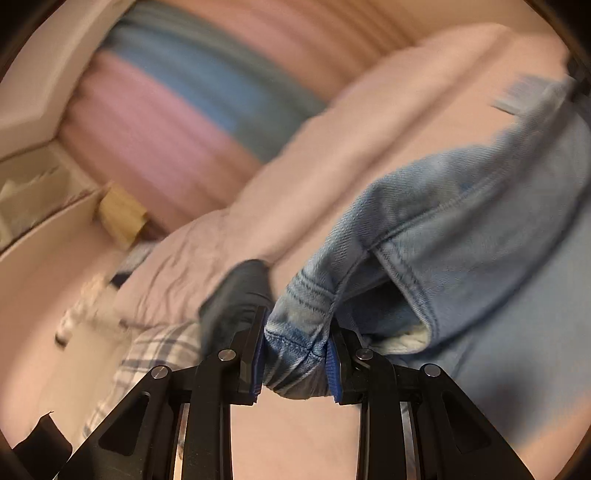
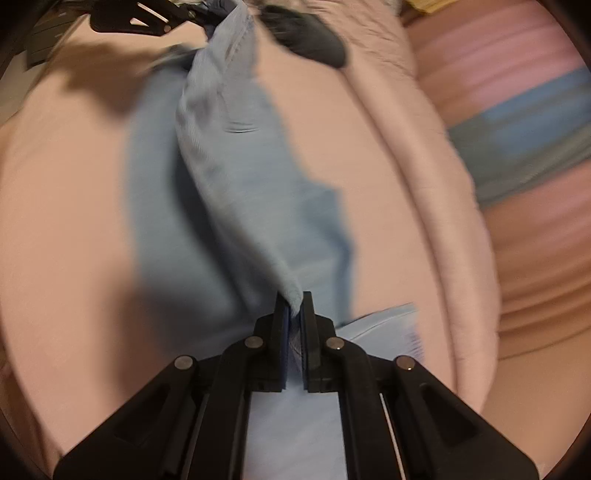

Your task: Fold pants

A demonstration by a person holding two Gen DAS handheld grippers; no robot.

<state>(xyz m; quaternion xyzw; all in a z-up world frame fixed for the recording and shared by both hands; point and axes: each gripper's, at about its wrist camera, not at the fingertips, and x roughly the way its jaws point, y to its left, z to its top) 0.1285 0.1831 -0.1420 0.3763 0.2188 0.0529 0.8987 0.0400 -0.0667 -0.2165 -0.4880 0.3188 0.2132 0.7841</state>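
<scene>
pants point(image 1: 461, 206): soft, heavy denim, probably sags between holds.
left gripper point(image 1: 297, 354): fingers pinching the thick waistband.
right gripper point(image 2: 294, 332): fingers pinching a thin leg fold.

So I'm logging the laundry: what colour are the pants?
Light, faded blue denim pants, clearest in the left wrist view.

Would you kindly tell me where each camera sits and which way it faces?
Left wrist: sits on the left claw, looking along its fingers at the jeans waistband clamped there, pink bedding beyond.
Right wrist: sits on the right claw, angled down at the bed, pinching a denim fold; the left claw shows at the top.
Shared: the jeans stretched between both claws, the bedding and a dark object.
</scene>
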